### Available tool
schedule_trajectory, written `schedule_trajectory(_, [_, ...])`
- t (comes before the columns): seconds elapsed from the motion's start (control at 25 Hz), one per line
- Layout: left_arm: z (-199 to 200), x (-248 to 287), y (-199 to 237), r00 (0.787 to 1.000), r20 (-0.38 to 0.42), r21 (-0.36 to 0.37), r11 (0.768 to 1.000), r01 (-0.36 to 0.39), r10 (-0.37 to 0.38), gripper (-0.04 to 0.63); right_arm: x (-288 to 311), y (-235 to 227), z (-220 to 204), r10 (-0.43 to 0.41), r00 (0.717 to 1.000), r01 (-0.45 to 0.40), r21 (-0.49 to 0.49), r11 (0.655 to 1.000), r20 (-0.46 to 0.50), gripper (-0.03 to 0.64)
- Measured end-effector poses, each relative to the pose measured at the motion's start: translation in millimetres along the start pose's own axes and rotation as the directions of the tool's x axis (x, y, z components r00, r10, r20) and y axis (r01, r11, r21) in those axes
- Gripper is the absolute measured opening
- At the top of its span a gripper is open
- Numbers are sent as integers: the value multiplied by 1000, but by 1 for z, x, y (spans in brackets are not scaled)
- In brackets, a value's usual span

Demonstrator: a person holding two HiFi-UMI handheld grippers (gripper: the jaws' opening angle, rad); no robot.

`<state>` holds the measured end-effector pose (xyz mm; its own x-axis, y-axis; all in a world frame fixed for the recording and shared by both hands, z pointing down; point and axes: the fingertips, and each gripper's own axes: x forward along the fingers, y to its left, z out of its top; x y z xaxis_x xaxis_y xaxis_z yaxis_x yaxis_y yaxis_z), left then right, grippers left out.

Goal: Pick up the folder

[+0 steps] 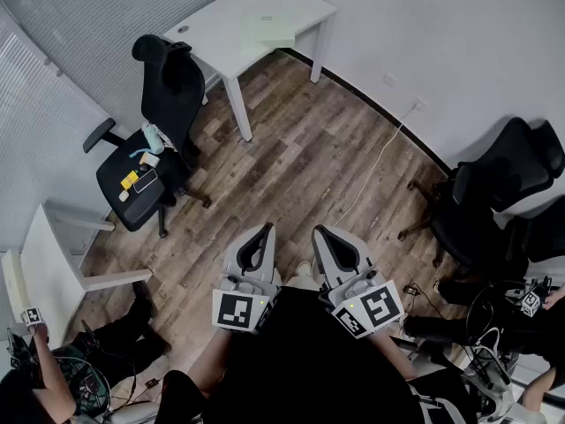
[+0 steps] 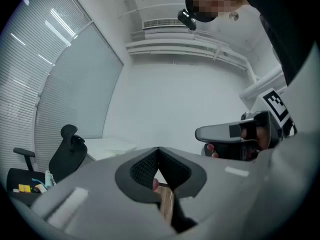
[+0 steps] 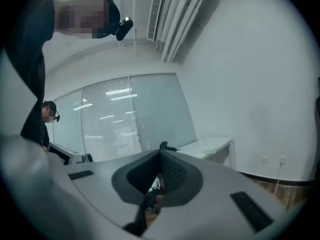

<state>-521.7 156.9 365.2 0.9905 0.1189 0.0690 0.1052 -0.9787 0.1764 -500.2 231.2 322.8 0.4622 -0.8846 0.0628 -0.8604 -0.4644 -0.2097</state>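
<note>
**Left tool (image 1: pixel 265 230) and right tool (image 1: pixel 320 230) both pressed together, folder (image 1: pixel 267 26) away on the worktop (image 1: pixel 221 34)**

Both tools are held side by side close to the person's body, pointing level over the wooden floor (image 1: pixel 291 157). In the left gripper view the two jaws meet at their tips with nothing between them. The right gripper view shows the same: jaws together, nothing gripped.

The folder, pale green, lies flat on the white worktop near its right end, well apart from both tools. A black office chair (image 1: pixel 168 82) stands between the worktop and the person, with small items on its seat. A second black chair (image 1: pixel 494 184) stands at the right, and a white cable (image 1: pixel 375 166) runs across the floor to the wall.
</note>
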Motion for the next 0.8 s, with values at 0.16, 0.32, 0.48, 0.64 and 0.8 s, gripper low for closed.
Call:
schedule_trajectory(0.16, [2,-5,17,1000,20,41,999,-12,11,5,10,12,0,14,1000,-14,-1,1000,-2,-2])
schedule_trajectory(0.32, [7,-2,30,1000,-3,22,1000,11,-11,5,30,18,-2,4,1000,-4,1,1000,-7,-2])
schedule_trajectory(0.48, [9,3,40,999,4,24,999,47,-47,5,44,21,-3,-13,1000,13,2,1000,-5,-2])
schedule_trajectory(0.64, [12,10,40,995,6,25,995,96,-96,5,48,19,-3,-43,999,43,7,999,-2,-2])
schedule_trajectory(0.8, [12,10,46,993,-3,39,992,117,-117,5,52,18,-5,-78,997,77,52,996,13,-2])
